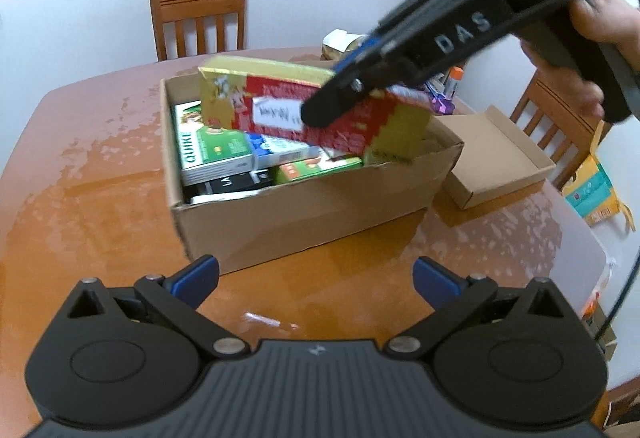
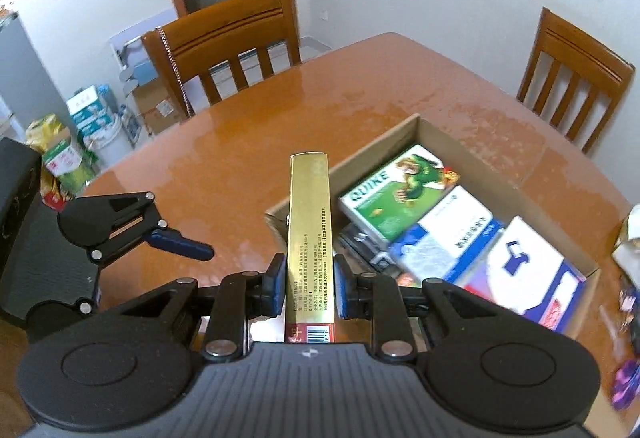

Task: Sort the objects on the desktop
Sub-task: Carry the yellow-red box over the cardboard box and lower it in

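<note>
From my left wrist view, the carton (image 1: 312, 213) sits mid-frame on the table (image 1: 80, 205), packs (image 1: 216, 153) inside it. A shallow tray (image 1: 500, 165) lies right of it, a chair (image 1: 198, 21) behind at upper left.

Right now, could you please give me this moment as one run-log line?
right tongs: shut on red-and-gold box | box: above open carton | left tongs: open, empty | carton: holds several boxes
</note>
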Demonstrator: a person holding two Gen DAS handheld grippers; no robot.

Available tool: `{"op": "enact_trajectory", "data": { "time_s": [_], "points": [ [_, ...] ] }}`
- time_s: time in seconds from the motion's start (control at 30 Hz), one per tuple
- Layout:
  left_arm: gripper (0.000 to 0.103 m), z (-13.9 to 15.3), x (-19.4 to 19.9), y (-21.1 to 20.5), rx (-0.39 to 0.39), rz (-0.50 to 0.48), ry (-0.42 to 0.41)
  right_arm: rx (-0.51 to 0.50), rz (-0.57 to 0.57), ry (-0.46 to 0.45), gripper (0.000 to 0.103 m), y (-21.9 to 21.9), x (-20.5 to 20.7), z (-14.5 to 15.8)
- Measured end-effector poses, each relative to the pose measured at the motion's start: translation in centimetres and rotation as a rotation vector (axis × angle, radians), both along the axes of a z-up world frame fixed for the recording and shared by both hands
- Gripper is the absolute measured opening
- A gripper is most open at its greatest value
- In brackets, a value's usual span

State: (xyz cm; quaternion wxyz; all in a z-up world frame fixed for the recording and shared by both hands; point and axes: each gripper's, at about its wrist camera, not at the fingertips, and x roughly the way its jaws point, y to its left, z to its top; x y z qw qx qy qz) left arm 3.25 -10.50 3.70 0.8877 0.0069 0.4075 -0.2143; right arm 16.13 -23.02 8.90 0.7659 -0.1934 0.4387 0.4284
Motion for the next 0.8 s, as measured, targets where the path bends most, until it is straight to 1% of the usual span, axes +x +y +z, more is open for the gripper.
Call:
{"op": "enact_trajectory", "data": {
  "time_s": [0.13, 0.37, 0.63, 0.8],
  "points": [
    [0.103, 0.4, 0.3, -2.0, 0.013, 0.017, 0.006, -0.012, 0.061, -0.003, 0.028, -1.5, 1.7, 0.4],
    [0.103, 0.3, 1.1, -3.8, 0.053, 0.051, 0.028, -0.049, 0.175, 0.003, 0.028, -2.7, 4.8, -0.6],
    [0.103, -0.6, 1.7, -4.2, 0.077, 0.085, 0.075, -0.156, 0.321, 0.062, 0.028, -3.5, 6.2, -3.7],
    [0.103, -1.1, 2.3, -4.5, 0.081, 0.089, 0.101, -0.215, 0.367, 0.088, 0.028, -4.3, 6.4, -5.1]
  ]
}}
